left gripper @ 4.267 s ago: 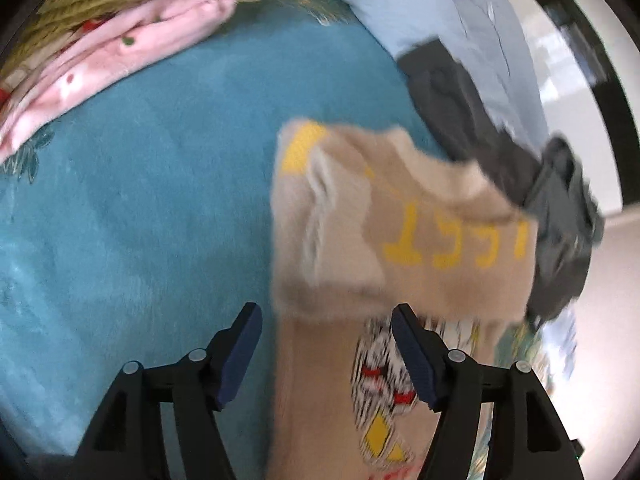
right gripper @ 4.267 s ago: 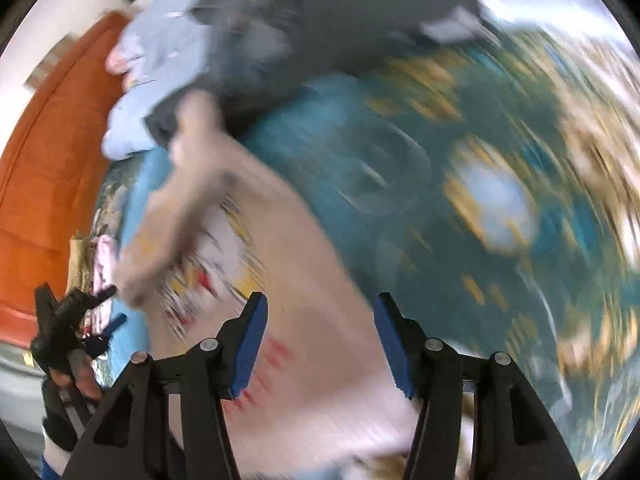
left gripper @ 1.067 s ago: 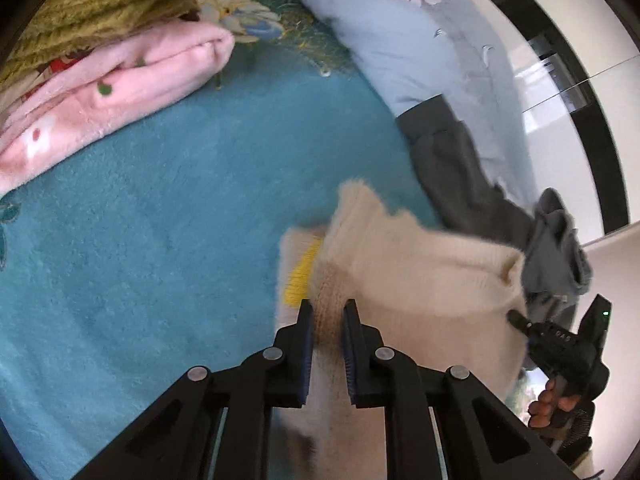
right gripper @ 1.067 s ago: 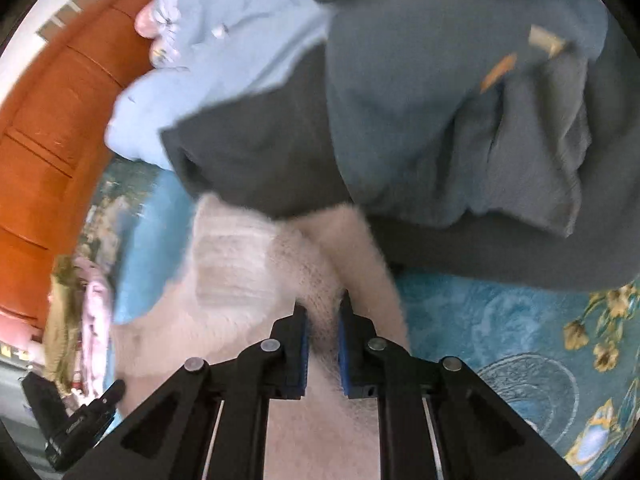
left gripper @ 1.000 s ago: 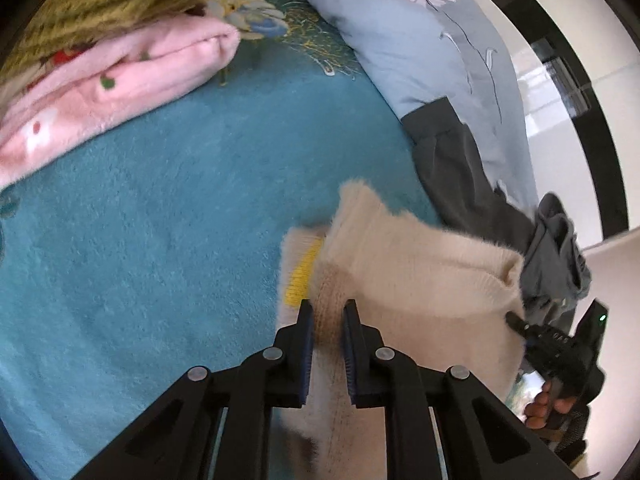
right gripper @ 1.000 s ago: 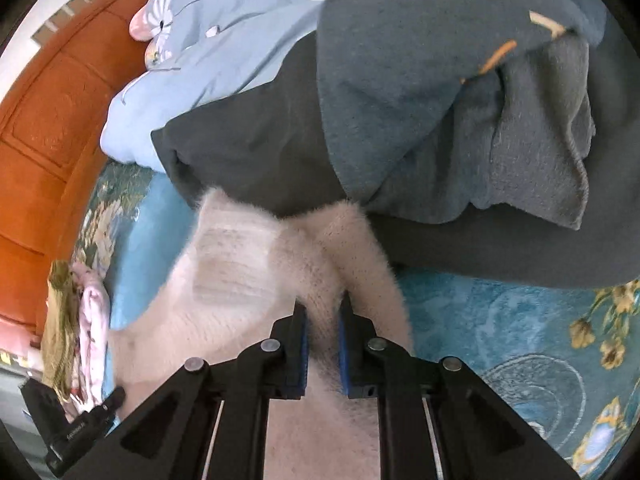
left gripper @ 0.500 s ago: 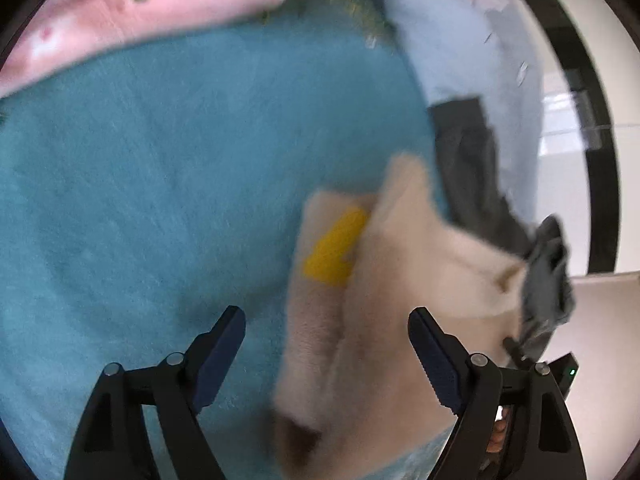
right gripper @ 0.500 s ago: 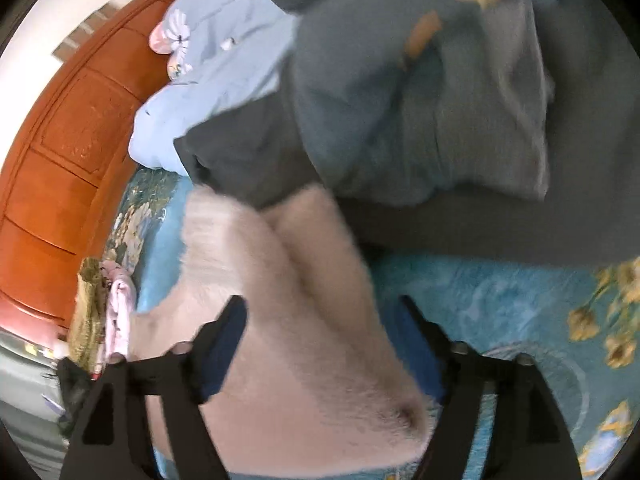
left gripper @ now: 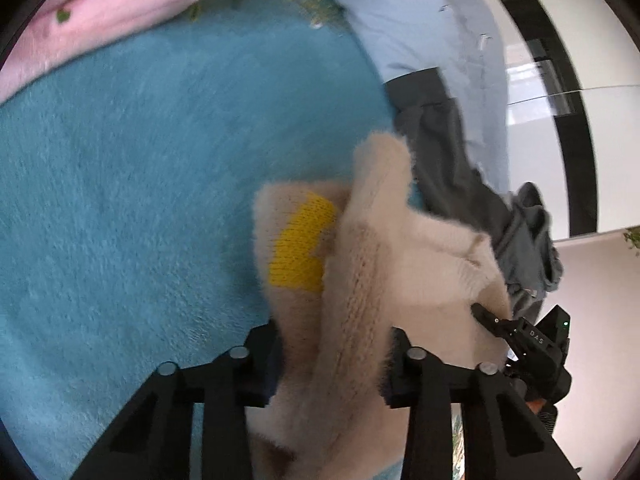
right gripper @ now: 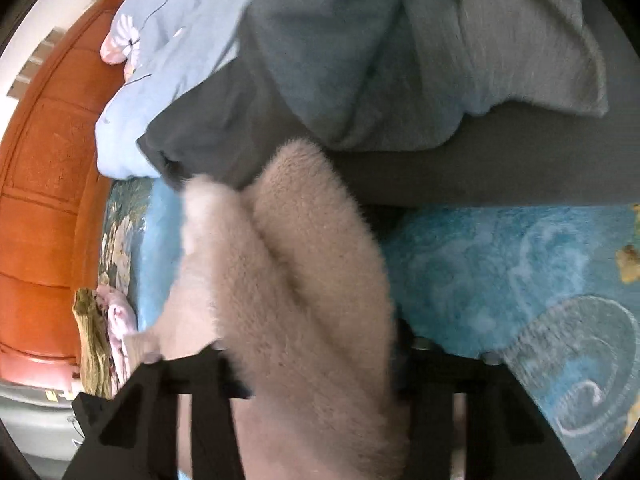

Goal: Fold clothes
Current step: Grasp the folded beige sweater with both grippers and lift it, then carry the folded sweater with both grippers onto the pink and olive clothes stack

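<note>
A fluffy beige sweater (left gripper: 400,264) with a yellow knit patch lies folded on the blue blanket (left gripper: 120,200). My left gripper (left gripper: 334,356) is open, its jaws straddling the sweater's near edge. In the right wrist view the same sweater (right gripper: 304,300) bulges up between the jaws of my right gripper (right gripper: 316,356), which is open; its fingertips are hidden by the fluffy fabric. The right gripper also shows at the sweater's far edge in the left wrist view (left gripper: 524,340).
A dark grey garment (right gripper: 400,80) and a light blue floral quilt (right gripper: 172,40) lie just beyond the sweater. Folded pink clothes (left gripper: 100,12) lie at the far left. An orange wooden headboard (right gripper: 44,200) borders the bed.
Both grippers were shut on the sweater's edges a second ago. Both have opened and let the fabric go, and the sweater now lies between their jaws.
</note>
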{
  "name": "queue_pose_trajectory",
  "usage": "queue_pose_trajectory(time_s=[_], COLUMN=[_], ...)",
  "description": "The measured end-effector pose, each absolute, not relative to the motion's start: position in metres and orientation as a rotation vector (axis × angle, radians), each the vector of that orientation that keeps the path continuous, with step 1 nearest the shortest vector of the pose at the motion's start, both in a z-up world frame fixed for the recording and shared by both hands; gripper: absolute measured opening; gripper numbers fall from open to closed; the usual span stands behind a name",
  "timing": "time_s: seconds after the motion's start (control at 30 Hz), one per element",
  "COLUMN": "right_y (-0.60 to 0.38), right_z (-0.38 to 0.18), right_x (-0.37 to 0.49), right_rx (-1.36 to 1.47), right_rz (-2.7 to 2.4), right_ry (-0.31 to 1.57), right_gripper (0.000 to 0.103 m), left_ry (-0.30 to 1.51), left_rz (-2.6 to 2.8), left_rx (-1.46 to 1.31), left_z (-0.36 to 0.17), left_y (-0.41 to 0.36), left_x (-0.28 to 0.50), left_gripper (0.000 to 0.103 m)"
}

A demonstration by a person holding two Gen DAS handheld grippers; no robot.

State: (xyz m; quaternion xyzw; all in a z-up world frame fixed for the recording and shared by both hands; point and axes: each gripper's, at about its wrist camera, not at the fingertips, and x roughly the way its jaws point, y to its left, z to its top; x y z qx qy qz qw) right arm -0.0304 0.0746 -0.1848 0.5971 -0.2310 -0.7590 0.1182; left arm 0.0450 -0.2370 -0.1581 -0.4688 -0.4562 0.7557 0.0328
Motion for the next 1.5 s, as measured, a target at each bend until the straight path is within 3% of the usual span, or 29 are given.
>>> queue_pose_trajectory(time_s=[0.33,0.5,0.9,1.07,1.33,1.5], right_y=[0.047,-0.011,-0.253,-0.365,-0.454,-0.455], right_z=[-0.088,-0.038,0.039,0.034,-0.035,-0.091], right_x=[-0.002,-0.002,-0.022,-0.024,-0.024,-0.041], right_rx=[1.549,1.445,1.292,1.282,1.348,1.454], right_rz=[-2.206,-2.157,-1.894,-1.789,-1.686,-1.685], right_ry=[-0.530,-0.446,-0.226,-0.136,0.050,0.056], right_gripper=[0.040,0.040,0.040,0.040,0.040,0.040], left_ry=[-1.316,-1.272,-1.465,-1.592,-1.966,-1.961], left_rz=[2.470,2.590,2.820,2.872,2.775,2.756], left_rx=[-1.116,-1.035,-0.830,-0.770,-0.906,-0.838], left_z=[-0.065,0.000,0.055,0.040,-0.072,-0.074], left_y=[-0.247,-0.306,-0.501,-0.561,-0.603,-0.600], left_x=[0.097,0.128,0.208,0.240,0.259,0.269], left_gripper=[0.036,0.036,0.036,0.037,0.037,0.038])
